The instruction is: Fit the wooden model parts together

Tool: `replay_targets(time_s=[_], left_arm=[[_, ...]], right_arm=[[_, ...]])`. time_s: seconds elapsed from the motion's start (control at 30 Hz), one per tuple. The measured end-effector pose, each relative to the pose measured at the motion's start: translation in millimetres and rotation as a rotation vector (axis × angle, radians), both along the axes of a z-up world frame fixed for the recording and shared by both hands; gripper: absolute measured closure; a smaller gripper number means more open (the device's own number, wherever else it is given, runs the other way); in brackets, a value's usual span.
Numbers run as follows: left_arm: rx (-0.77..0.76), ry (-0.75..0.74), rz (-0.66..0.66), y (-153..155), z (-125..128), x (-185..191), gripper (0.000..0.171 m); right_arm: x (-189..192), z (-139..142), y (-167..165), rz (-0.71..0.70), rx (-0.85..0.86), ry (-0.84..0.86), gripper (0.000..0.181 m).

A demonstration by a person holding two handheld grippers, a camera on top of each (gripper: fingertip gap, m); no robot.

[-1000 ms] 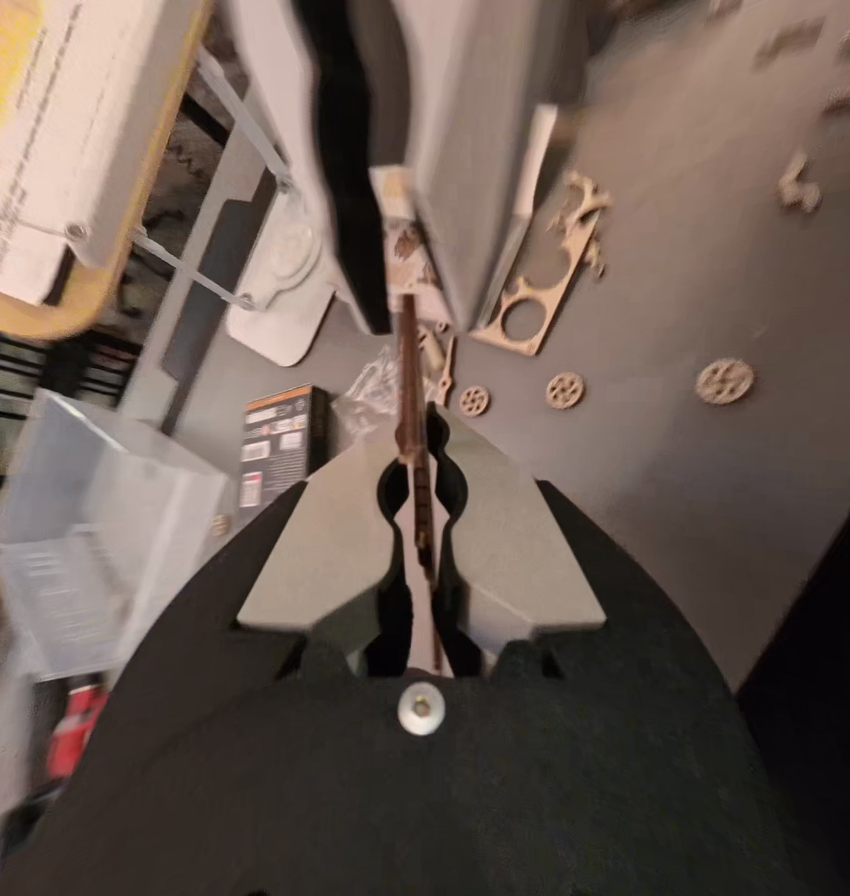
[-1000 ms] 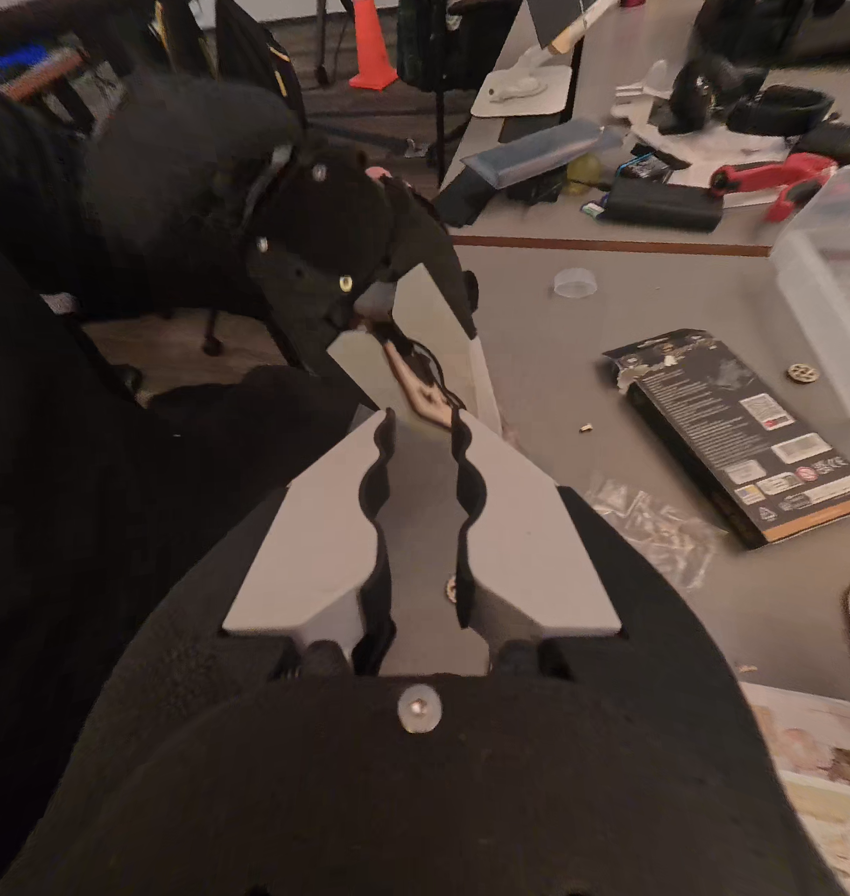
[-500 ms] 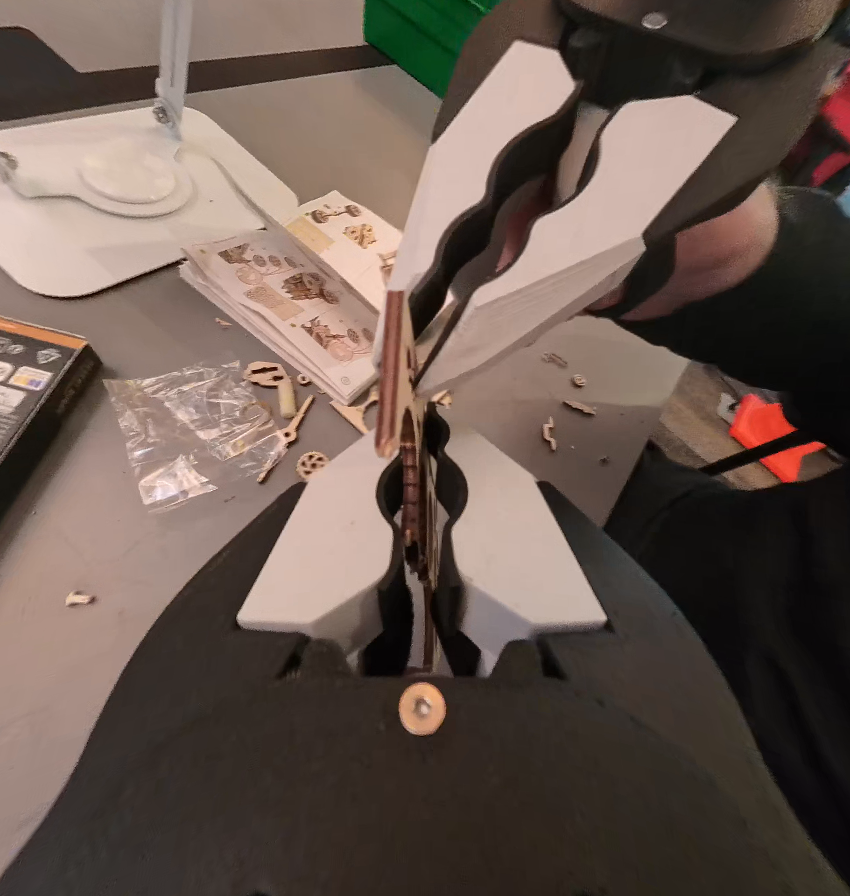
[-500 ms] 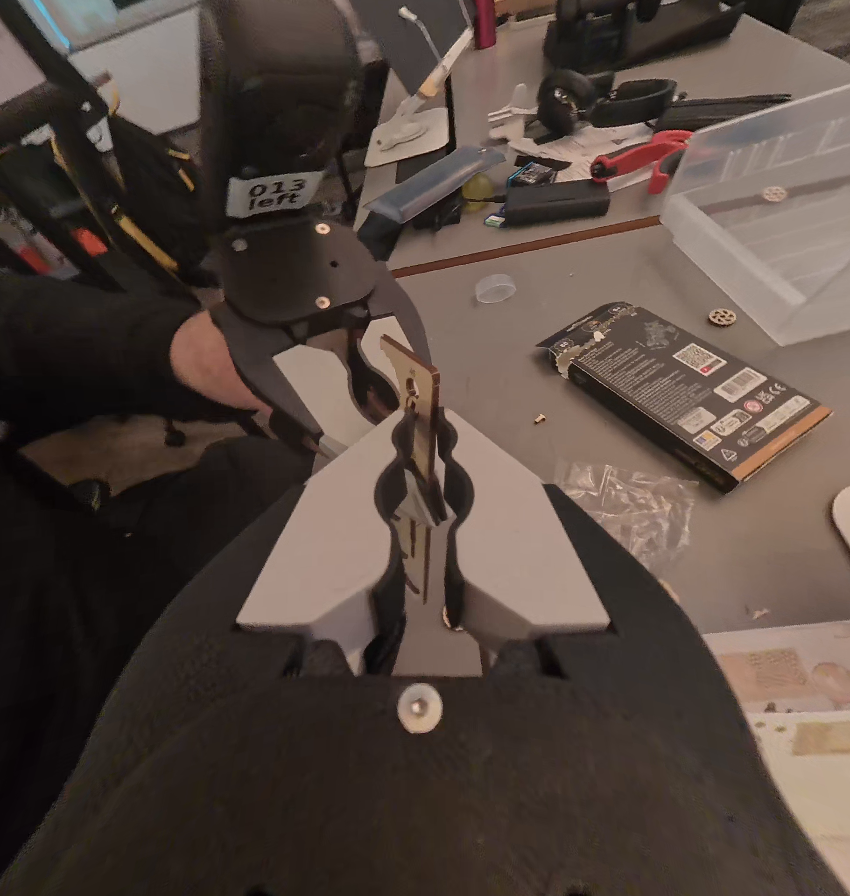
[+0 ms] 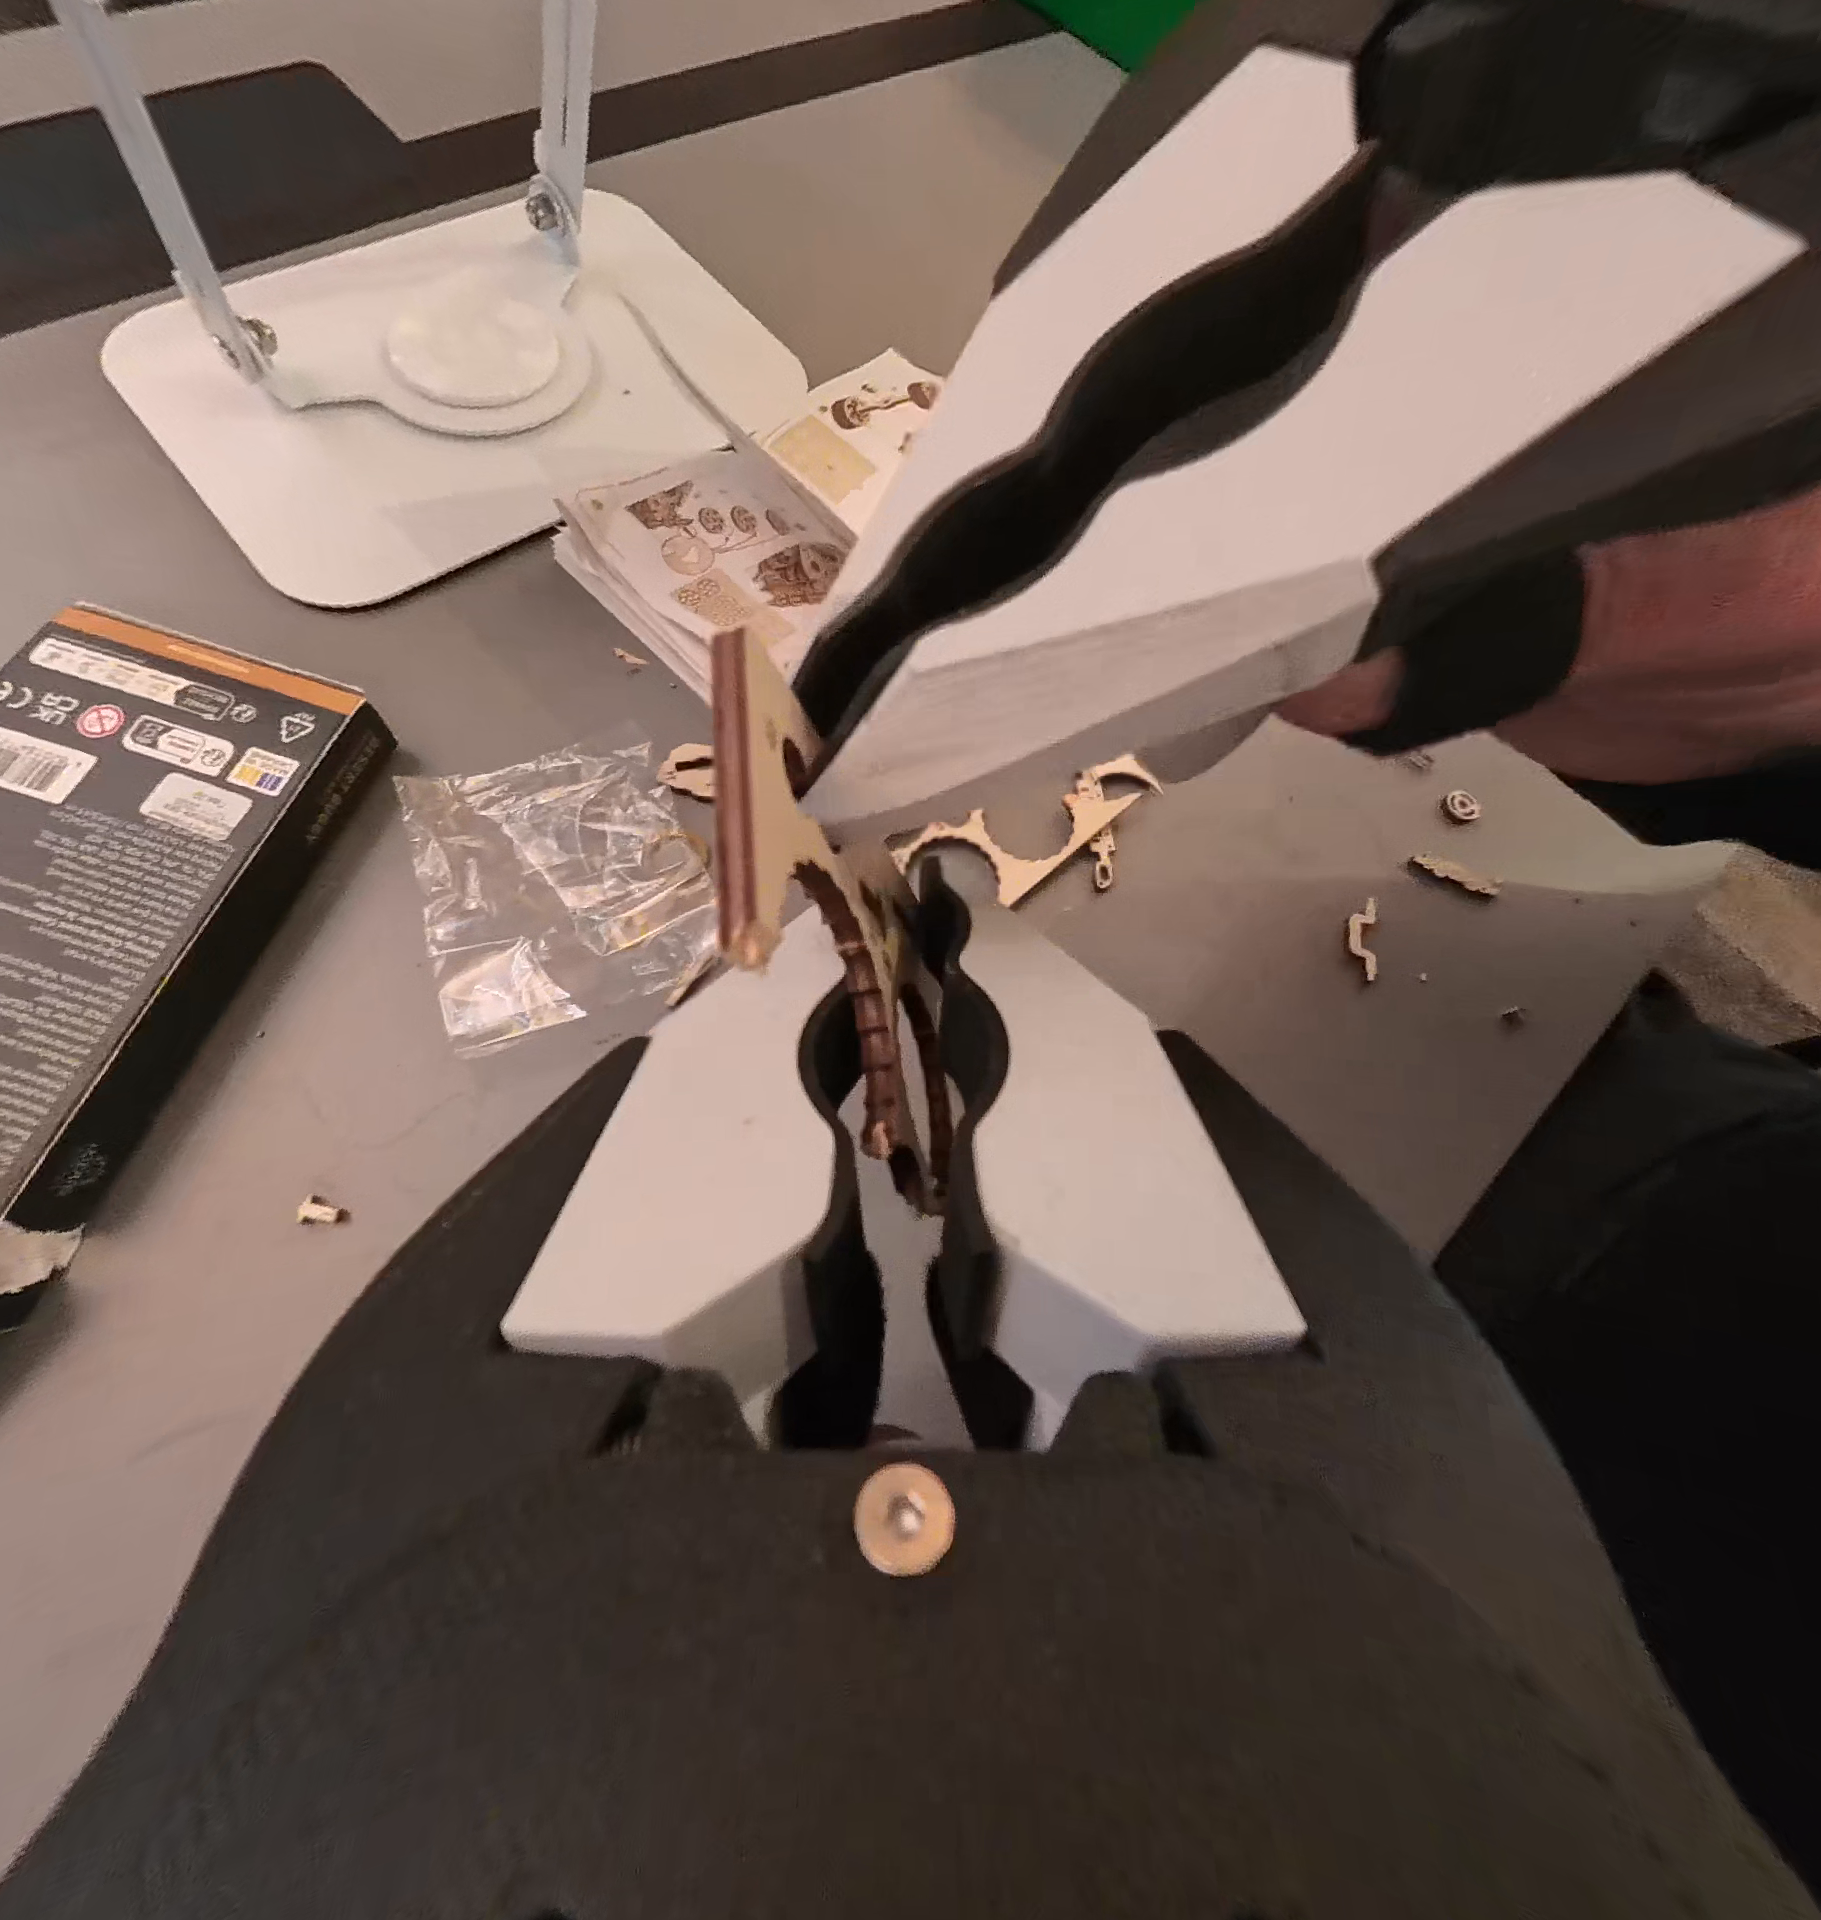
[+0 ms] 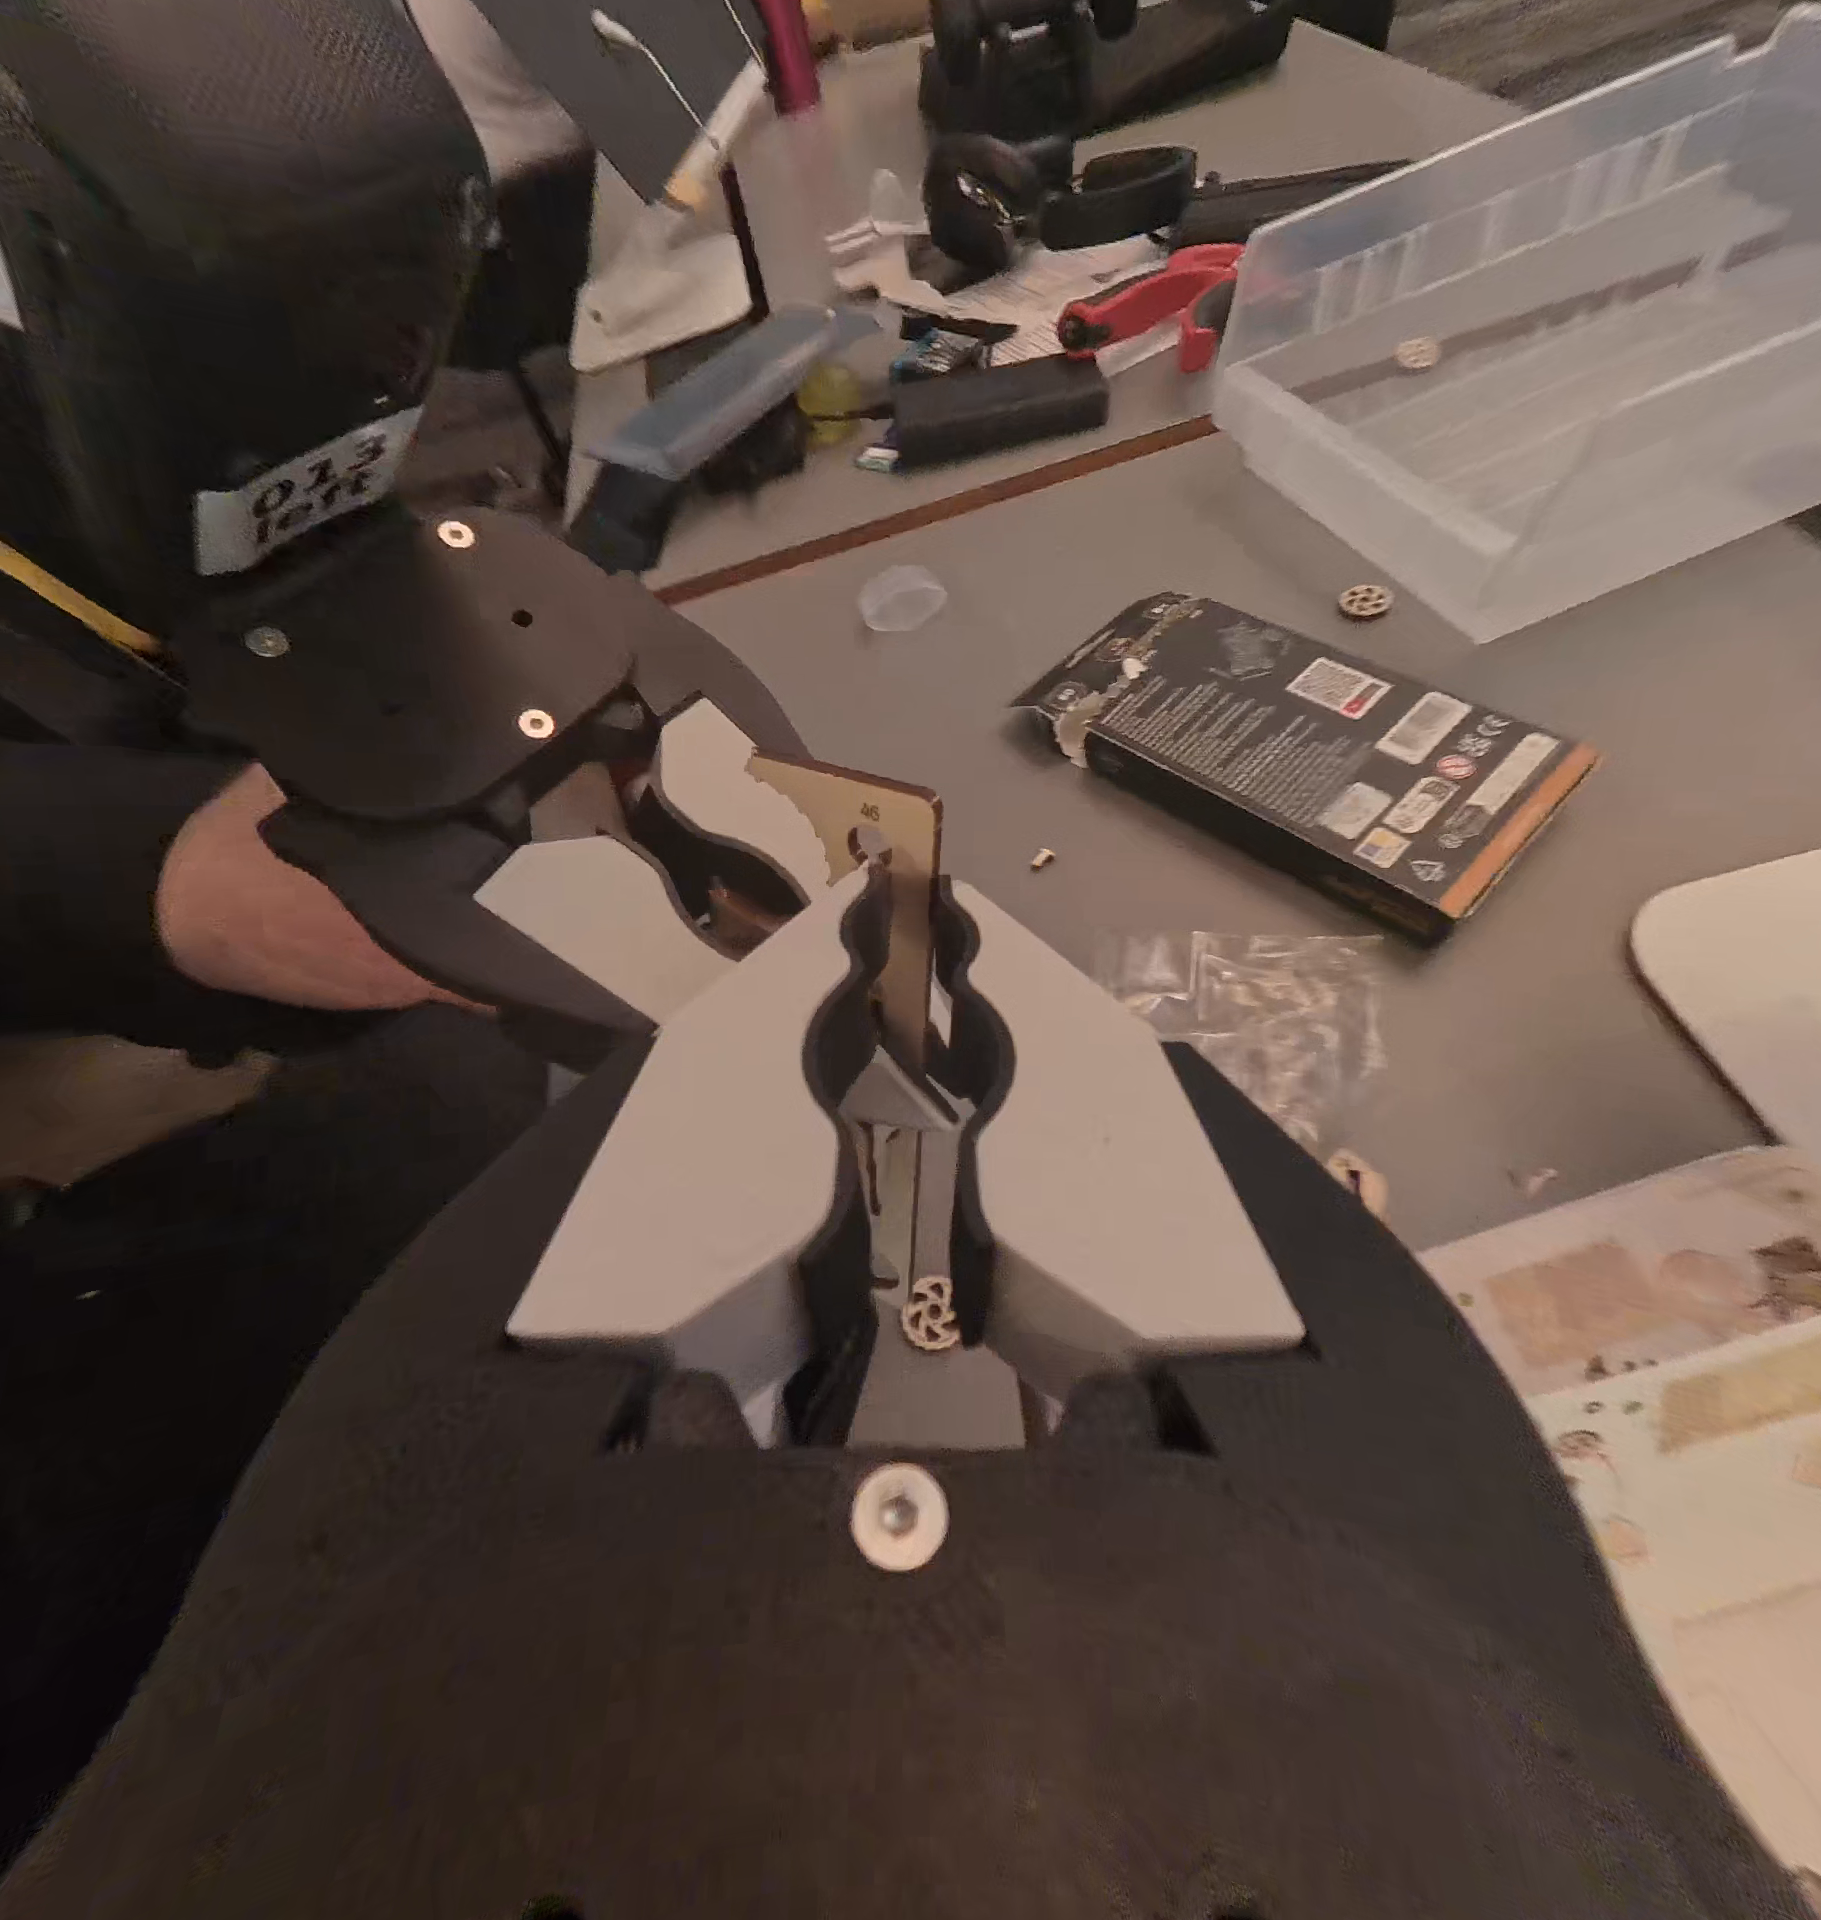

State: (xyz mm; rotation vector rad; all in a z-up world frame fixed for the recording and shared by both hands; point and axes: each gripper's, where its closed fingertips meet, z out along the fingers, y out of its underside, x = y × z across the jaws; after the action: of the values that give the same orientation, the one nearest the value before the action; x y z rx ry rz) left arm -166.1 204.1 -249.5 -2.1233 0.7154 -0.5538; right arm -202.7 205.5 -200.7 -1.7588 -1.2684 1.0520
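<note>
Both grippers meet above the front edge of the grey table, each touching the same wooden part. In the right wrist view the right gripper is closed narrow on the part, a flat plate with a toothed edge and a round hole, standing upright between its fingers. In the left wrist view the left gripper is narrowed around the plate's dark, toothed lower section; whether its pads actually press the wood cannot be told. The right gripper enters from the upper right in that view and covers much of the plate and the table behind it. Places below are given relative to the black box, which lies flat on the table. Just beside the box, toward the grippers, lies a crumpled clear bag. Beyond the bag sits a leaflet, partly hidden by the right gripper. Behind the box stands a white lamp base. Loose wooden scraps lie on the table past the bag, under the right gripper. In the right wrist view a clear plastic bin stands beyond the box, with a small wooden wheel between them. A second wheel shows low between the right gripper's fingers. A hand holds the left gripper.
</note>
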Motion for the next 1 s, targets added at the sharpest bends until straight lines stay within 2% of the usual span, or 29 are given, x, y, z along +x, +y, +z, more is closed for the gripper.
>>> replay_targets(time_s=[0.13, 0.2, 0.27, 0.3, 0.33, 0.4, 0.43, 0.5, 0.6, 0.77, 0.87, 1.0], left_arm=[[-0.072, -0.121, -0.017, -1.2, -2.9, -0.3, 0.171], [-0.104, -0.215, -0.073, -5.0, 2.2, 3.3, 0.171], [-0.1, -0.227, -0.105, -5.7, 6.4, 1.8, 0.171], [-0.108, -0.233, -0.169, -12.0, 8.8, 6.1, 0.171], [-0.102, -0.238, -0.241, -19.5, 12.5, 11.0, 0.171], [-0.089, -0.218, -0.268, -21.4, 15.4, 10.2, 0.171], [-0.111, -0.244, -0.286, -23.7, 17.5, 10.8, 0.171], [-0.196, -0.34, -0.282, -24.1, 18.5, 9.1, 0.171], [-0.241, -0.507, -0.244, -18.1, 24.5, 2.4, 0.171], [-0.245, -0.715, -0.222, -11.7, 45.2, -4.4, 0.171], [-0.244, -0.755, -0.243, -14.3, 51.1, -1.0, 0.166], [-0.213, -0.781, -0.239, -13.1, 56.8, -15.0, 0.154]], right_arm=[[-0.6, -2.5, -4.1, 0.047, -0.031, -0.014, 0.174], [4.2, 0.3, 0.9, 0.041, -0.042, -0.01, 0.153], [8.0, 9.4, -1.0, 0.083, -0.112, 0.046, 0.167], [10.6, 15.3, -0.4, 0.097, -0.114, 0.076, 0.178], [12.6, 19.1, -0.4, 0.114, -0.123, 0.09, 0.177], [14.2, 24.4, -7.5, 0.195, -0.183, 0.103, 0.175], [15.5, 24.2, -5.5, 0.197, -0.178, 0.092, 0.167], [19.2, 19.4, -3.8, 0.202, -0.143, 0.05, 0.165], [22.1, 18.1, -13.5, 0.238, -0.169, 0.057, 0.166], [22.9, -14.9, -33.7, 0.286, -0.236, -0.044, 0.156], [18.2, -27.8, -41.1, 0.296, -0.238, -0.066, 0.178], [20.3, -18.2, -36.1, 0.296, -0.356, 0.027, 0.181]])
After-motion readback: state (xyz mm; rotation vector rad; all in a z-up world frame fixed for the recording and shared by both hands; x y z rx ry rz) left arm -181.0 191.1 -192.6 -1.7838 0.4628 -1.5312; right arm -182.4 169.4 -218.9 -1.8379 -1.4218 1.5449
